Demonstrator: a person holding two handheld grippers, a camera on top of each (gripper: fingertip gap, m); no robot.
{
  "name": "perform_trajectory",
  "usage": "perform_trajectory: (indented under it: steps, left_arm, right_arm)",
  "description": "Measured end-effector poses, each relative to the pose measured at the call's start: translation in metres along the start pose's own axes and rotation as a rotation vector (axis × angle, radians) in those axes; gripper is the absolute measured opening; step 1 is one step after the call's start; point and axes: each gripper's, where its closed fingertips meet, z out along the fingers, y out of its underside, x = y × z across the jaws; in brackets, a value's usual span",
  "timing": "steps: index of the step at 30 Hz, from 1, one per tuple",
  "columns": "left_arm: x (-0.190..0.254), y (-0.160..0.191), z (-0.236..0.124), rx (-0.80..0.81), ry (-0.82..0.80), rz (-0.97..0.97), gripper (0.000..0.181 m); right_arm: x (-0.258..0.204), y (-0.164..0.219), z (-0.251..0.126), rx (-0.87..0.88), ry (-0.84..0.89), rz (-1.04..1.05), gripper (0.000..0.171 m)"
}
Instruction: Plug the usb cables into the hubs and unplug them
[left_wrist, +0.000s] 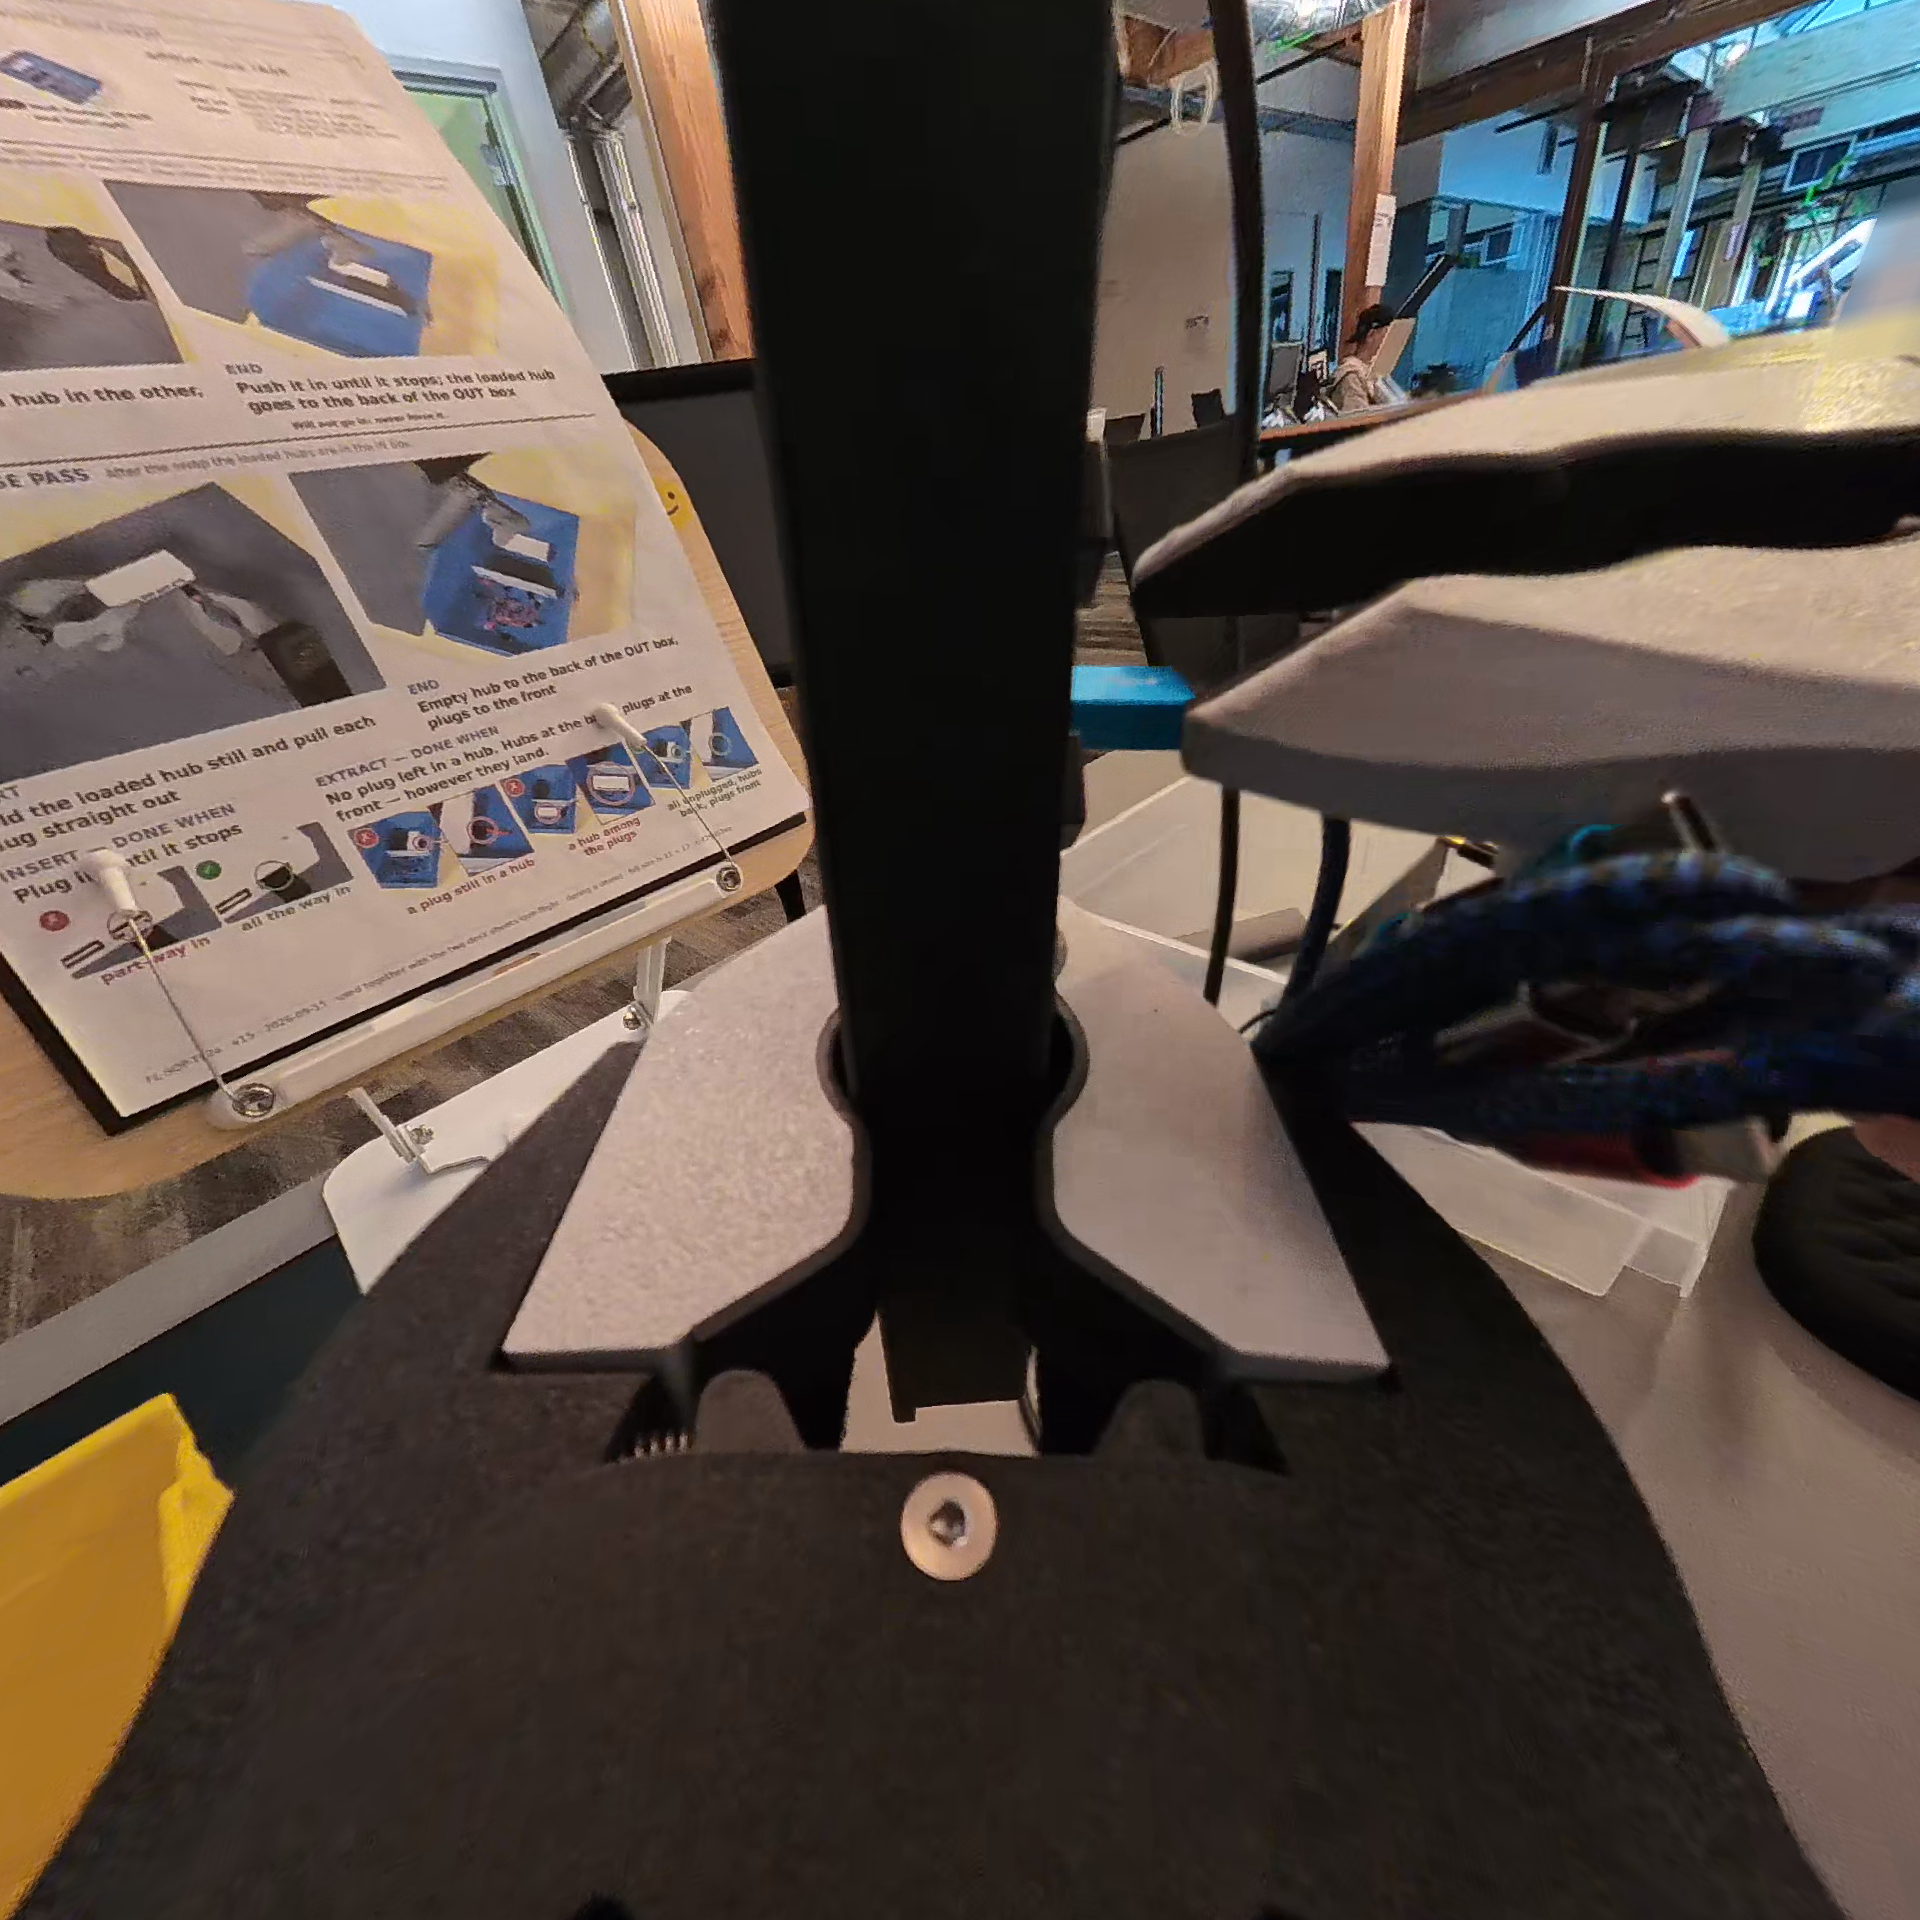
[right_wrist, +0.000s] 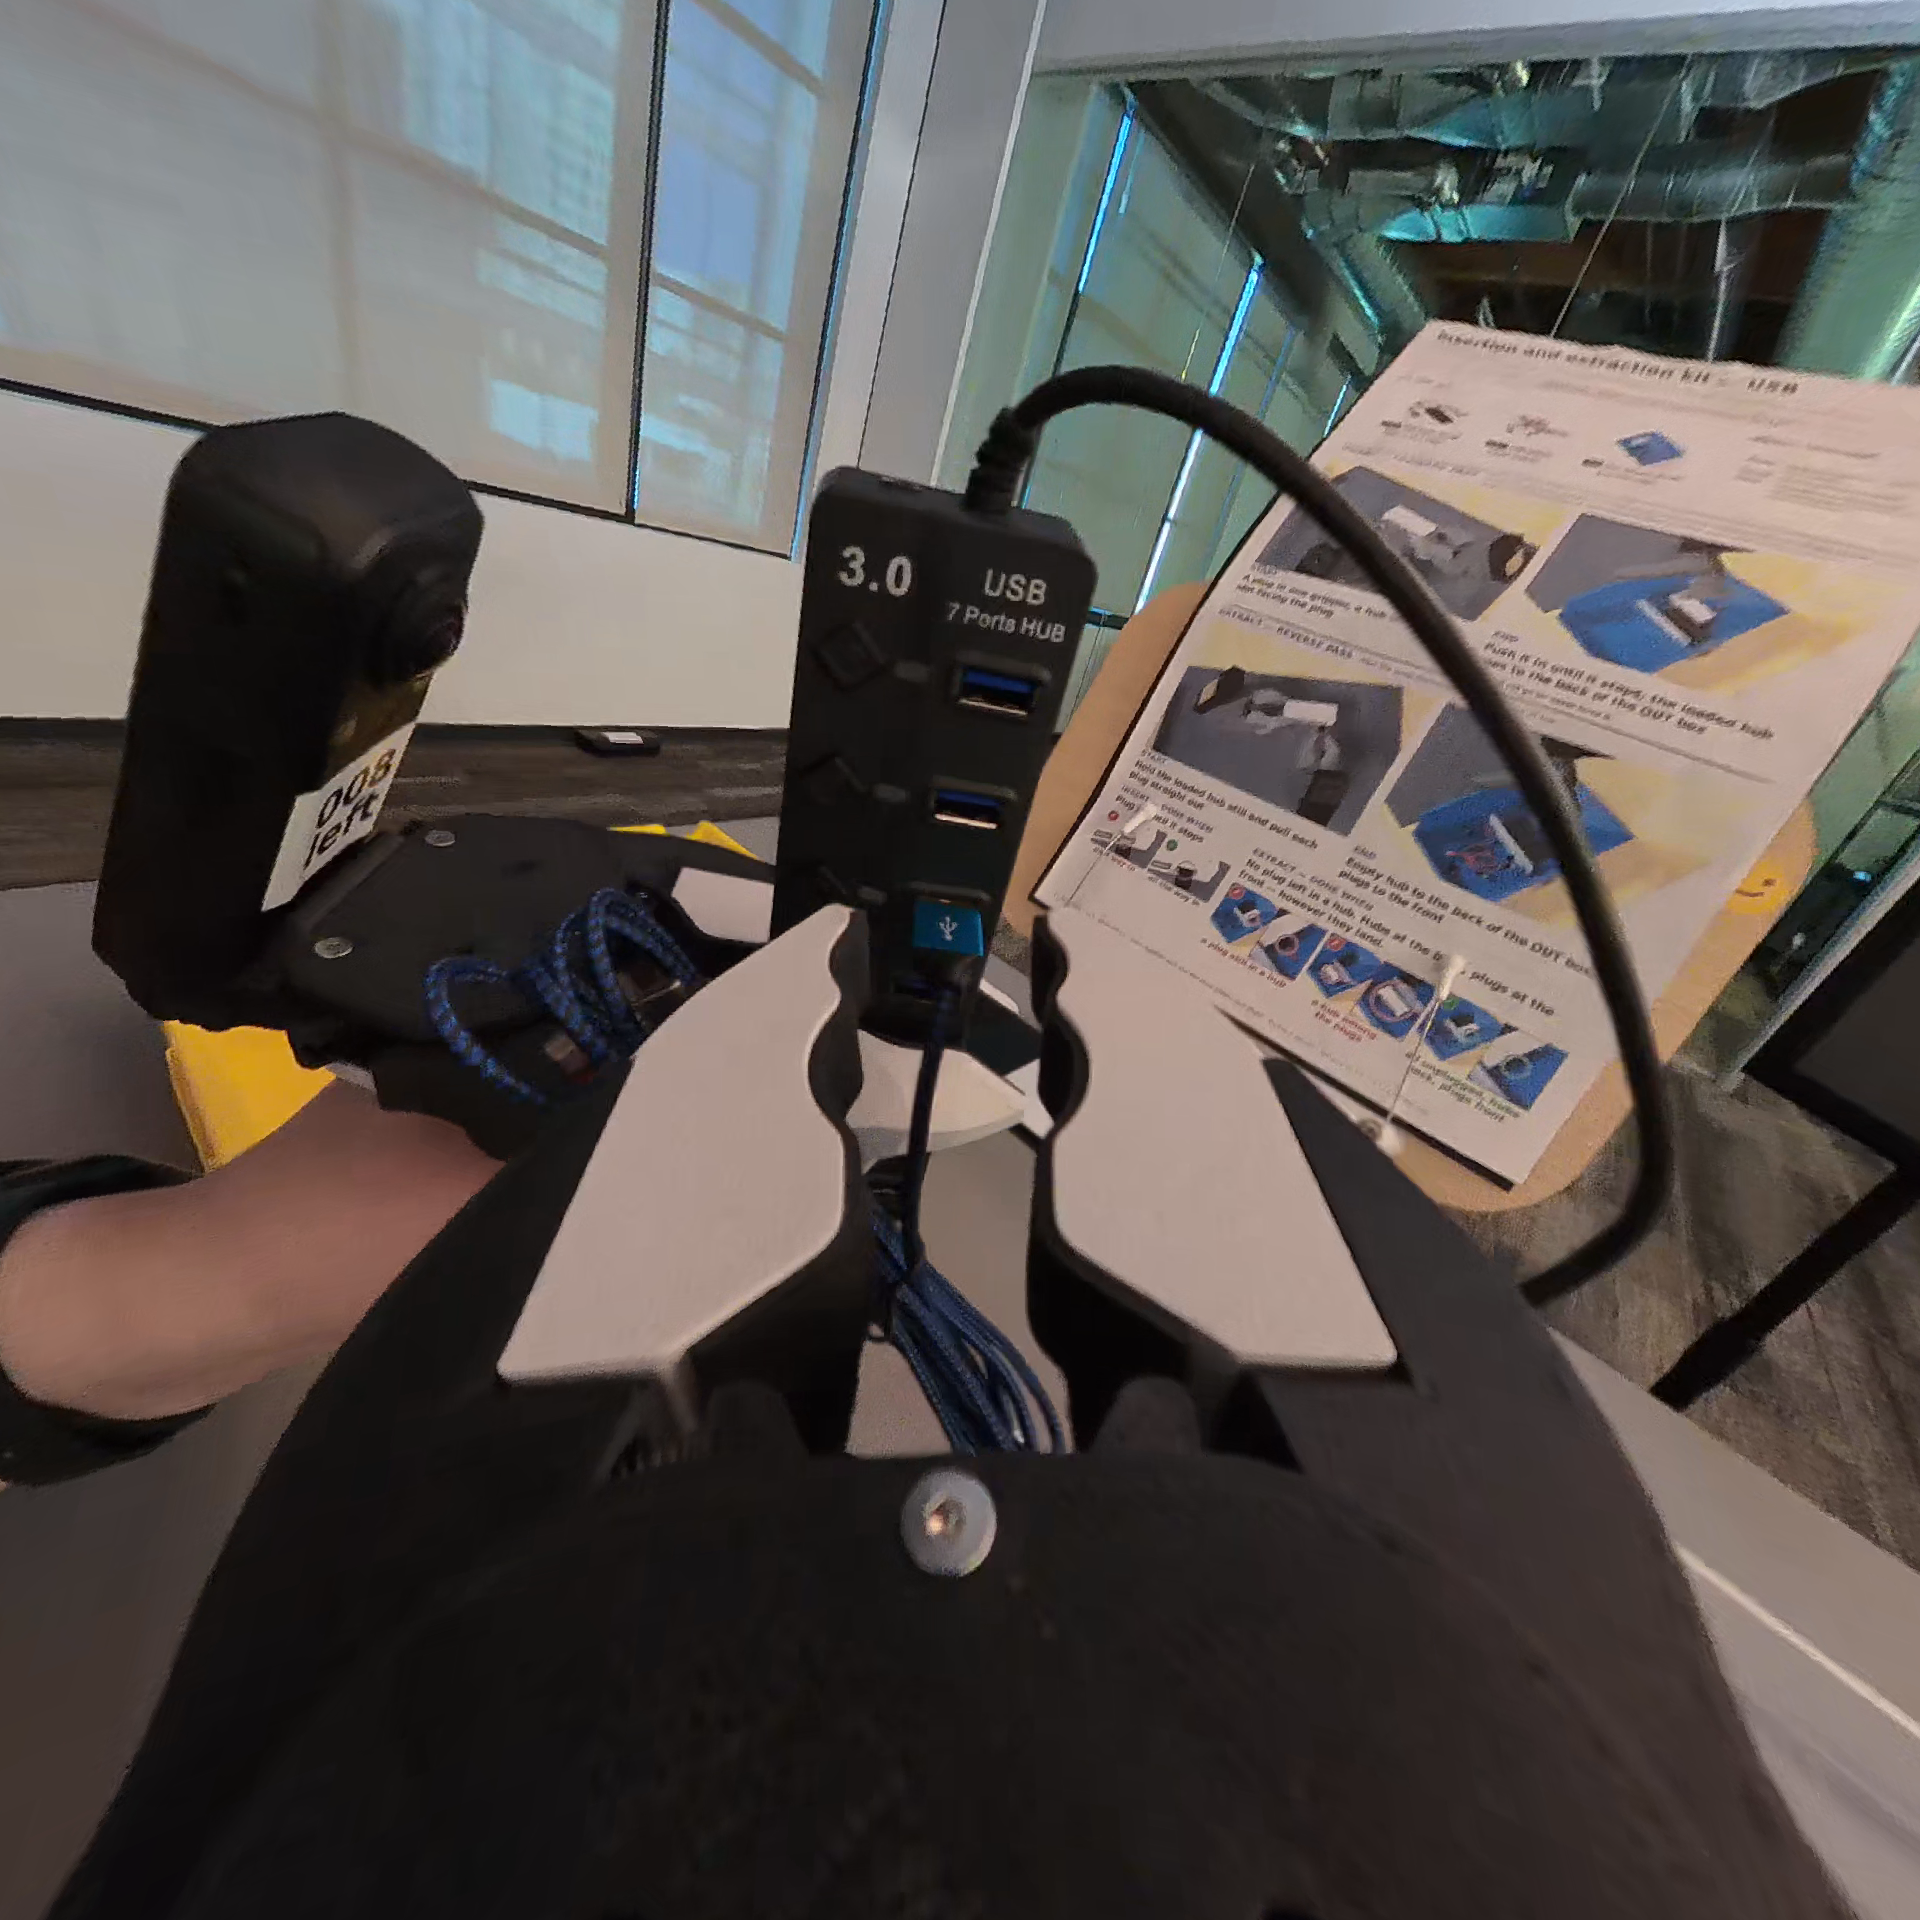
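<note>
My left gripper (left_wrist: 951, 1029) is shut on a black USB hub (left_wrist: 935, 520) and holds it upright; in the right wrist view the hub (right_wrist: 914, 665) shows its ports facing me. A blue USB plug (right_wrist: 948, 925) sits in the hub's third port, also seen side-on in the left wrist view (left_wrist: 1127, 707). My right gripper (right_wrist: 940, 935) is open, its fingers on either side of the plug without touching it; it reaches in from the right (left_wrist: 1174, 655). The plug's blue braided cable (right_wrist: 966, 1340) runs down between my right fingers. A coiled blue cable bundle (left_wrist: 1662, 1018) hangs beside the left gripper (right_wrist: 540, 997).
A printed instruction sheet (left_wrist: 343, 582) leans on a wooden stand behind the hub (right_wrist: 1507, 748). The hub's own black cord (right_wrist: 1507, 727) loops out to the right. A clear plastic bin (left_wrist: 1143, 862) lies behind. A yellow box (left_wrist: 83, 1621) is at lower left. About 6 cm separates my left fingertips from my right.
</note>
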Motion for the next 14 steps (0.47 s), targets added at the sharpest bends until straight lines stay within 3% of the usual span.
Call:
perform_trajectory:
  steps: [14]
  left_arm:
    - [0.0087,0.002,0.0046,0.043,0.074,-0.086,0.026]
  right_arm:
    - [0.0013,0.0079,0.0021,-0.043,0.013,0.057,0.019]
